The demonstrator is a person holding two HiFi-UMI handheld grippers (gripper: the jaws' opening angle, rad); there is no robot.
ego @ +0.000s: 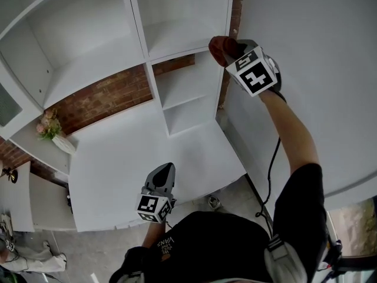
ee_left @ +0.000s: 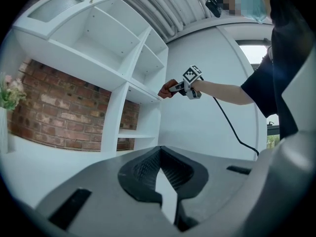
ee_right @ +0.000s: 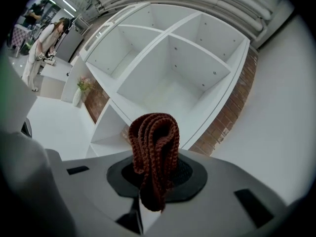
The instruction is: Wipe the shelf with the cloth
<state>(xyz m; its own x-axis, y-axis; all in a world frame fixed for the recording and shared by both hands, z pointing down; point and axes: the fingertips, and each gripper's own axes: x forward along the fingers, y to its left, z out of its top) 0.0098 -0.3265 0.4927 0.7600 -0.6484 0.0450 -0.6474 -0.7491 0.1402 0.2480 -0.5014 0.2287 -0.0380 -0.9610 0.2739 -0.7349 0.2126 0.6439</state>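
Left gripper hangs low over the bench's front edge, fingers shut on nothing. Further up, the right gripper has its fingers clamped on the bunched brown cloth, by the front right corner of the shelf. My worry: the wad's only pinched at its base, so dragging it over that edge could tug it loose, or the bare fingers could scrape the paint.
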